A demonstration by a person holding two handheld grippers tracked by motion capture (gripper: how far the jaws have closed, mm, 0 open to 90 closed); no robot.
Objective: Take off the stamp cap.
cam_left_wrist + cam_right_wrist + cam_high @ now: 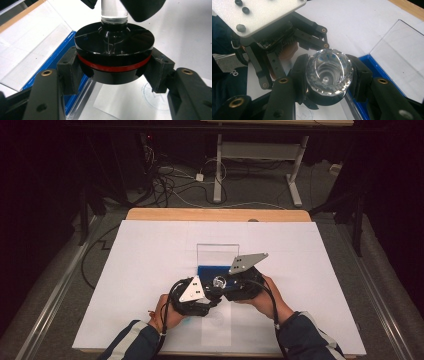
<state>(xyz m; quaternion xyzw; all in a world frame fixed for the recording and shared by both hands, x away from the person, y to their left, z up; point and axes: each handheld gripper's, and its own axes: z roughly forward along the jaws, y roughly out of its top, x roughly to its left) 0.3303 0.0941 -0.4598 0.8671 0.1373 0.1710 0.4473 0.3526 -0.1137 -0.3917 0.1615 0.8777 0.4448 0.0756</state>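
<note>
Left gripper (113, 68) clamped on black base (115, 47), right gripper (327, 77) squeezing glass top (328, 72), just beside blue tray (207, 271).

Tray (204, 271) behind tongs, on table (150, 255).

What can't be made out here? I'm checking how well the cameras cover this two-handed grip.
- High view: black base and clear glass piece are tiny, crowded by both grippers.
- Left gripper view: glass piece's top is cut off by the frame's edge.
- Right gripper view: base sits mostly behind the glass; blue case interior hidden by the fingers.
</note>
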